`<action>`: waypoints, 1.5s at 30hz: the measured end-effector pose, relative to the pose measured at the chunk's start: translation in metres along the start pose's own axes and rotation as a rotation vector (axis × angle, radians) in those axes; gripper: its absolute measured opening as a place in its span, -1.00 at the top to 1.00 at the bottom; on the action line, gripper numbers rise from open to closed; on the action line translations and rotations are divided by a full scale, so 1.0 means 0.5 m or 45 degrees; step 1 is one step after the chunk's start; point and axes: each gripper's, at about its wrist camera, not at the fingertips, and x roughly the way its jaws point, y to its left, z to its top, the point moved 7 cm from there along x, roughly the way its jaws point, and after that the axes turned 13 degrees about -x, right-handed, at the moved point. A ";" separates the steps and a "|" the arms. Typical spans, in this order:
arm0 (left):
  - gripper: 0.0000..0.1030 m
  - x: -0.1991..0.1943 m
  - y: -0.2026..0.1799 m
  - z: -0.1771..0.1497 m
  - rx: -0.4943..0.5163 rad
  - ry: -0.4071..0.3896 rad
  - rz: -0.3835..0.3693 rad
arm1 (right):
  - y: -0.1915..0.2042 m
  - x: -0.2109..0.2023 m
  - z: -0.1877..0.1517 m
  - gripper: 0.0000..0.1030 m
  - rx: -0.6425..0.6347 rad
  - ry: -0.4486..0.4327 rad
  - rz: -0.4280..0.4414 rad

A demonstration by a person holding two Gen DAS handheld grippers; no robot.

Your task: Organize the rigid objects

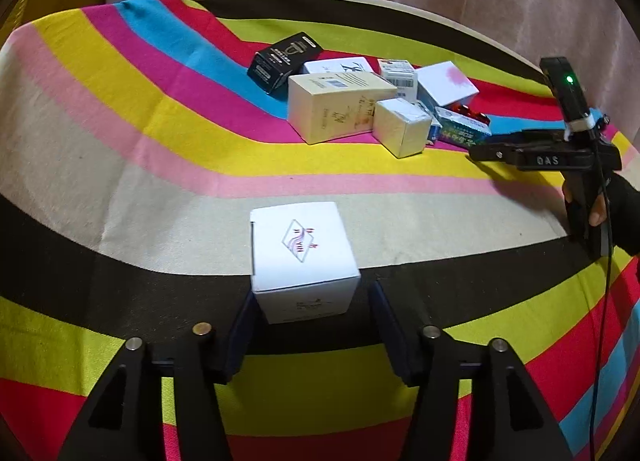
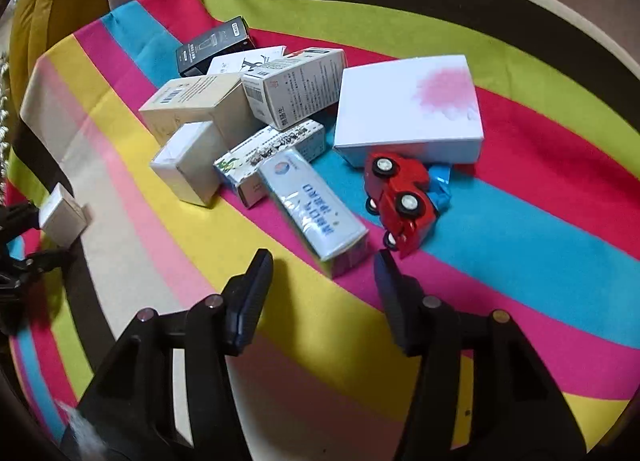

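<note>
Your striped cloth (image 1: pixel 120 149) carries everything, and the bulk of the work sits in the heap toward its far edge. Biggest there is the white box with the pink blot (image 2: pixel 408 105), lying flat at the heap's right side. The cream carton (image 1: pixel 336 109) sits on the left of the heap, with the black box (image 1: pixel 284 61) behind it nearest the far edge. Close to your right gripper (image 2: pixel 322 263) lies the long pale-blue box (image 2: pixel 316 205), its near end pointing between the spread jaws, which grip nothing. Just right of it the red toy car (image 2: pixel 400 201) rests tipped on its side, wheels showing, touching a scrap of blue.

Apart from the heap, toward the near edge, the small white cube box (image 1: pixel 302 257) stands alone on the beige and dark stripes. Your left gripper (image 1: pixel 306 303) has its jaws spread either side of it; the left finger looks to be touching the box, the right one stands clear, so it is not pinched.

I judge that you are at the setting-down stage with this cube, or about to grasp it; the pictures do not settle which. Next, your right gripper probably wants the pale-blue box: line the fingers across its narrow width and avoid nudging the car.
</note>
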 end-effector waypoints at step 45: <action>-0.66 0.015 0.027 0.000 -0.095 -0.006 0.139 | 0.269 -0.182 -0.171 0.37 0.248 0.040 -0.349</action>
